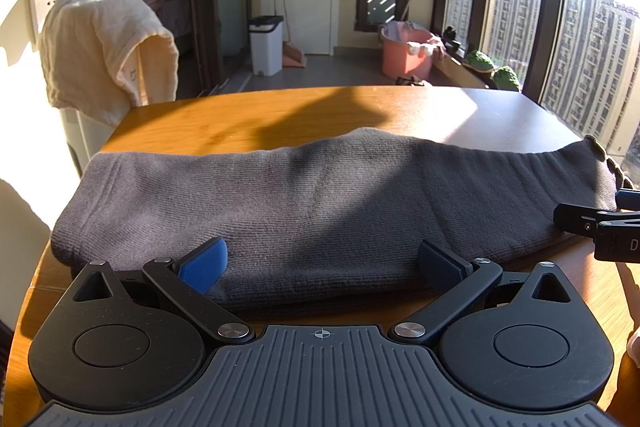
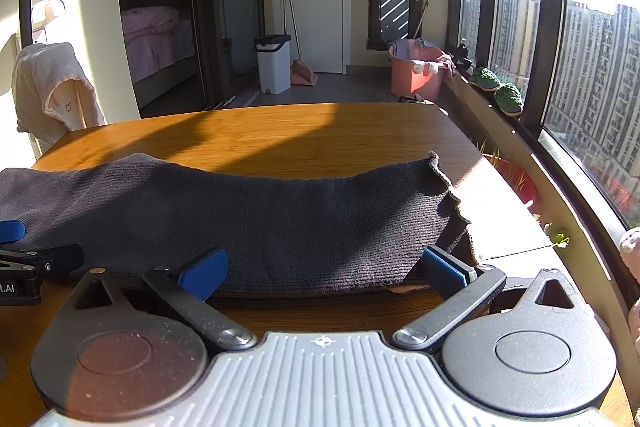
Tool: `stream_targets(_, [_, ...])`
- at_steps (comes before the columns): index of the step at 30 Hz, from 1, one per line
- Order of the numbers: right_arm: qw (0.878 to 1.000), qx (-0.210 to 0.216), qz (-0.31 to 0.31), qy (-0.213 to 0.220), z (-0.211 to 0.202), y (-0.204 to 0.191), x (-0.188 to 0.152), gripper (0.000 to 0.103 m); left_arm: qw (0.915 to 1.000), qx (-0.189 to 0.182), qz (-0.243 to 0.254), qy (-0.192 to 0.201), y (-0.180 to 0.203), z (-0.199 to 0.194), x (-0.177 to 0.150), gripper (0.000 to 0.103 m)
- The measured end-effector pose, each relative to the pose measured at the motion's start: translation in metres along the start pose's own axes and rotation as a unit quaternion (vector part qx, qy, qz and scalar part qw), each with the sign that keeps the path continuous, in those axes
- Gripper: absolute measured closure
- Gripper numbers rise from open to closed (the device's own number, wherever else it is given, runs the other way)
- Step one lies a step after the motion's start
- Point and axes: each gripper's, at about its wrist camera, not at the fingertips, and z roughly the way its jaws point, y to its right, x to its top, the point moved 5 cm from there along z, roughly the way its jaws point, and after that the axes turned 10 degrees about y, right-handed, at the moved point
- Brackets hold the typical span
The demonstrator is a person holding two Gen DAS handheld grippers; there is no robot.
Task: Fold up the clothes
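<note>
Item: grey knit garment, folded in long band, lying crosswise on wooden table, near edge closest to both cameras; frilled hem at its right end.

Left gripper: jaws spread wide, released, blue pads touching garment's near edge, nothing clamped.

Right gripper: jaws likewise spread, pads at near edge by right end, nothing clamped.

Surroundings: cream towel at 10 o'clock; pink tub at 1 o'clock; white bin at 12 o'clock.

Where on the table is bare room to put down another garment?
Free: the wooden table behind the grey knit garment, up to its far edge. Crowded: the near edge, where the left claw and right claw stand open at the garment.
</note>
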Motion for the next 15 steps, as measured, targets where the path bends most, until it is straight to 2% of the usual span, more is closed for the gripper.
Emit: stream_targets(15, [1.000, -0.005, -0.009, -0.003, 0.0004, -0.0007, -0.0003, 0.000, 1.0000, 0.000, 0.000, 0.000, -0.0003, 0.0001, 0.0000, 0.000])
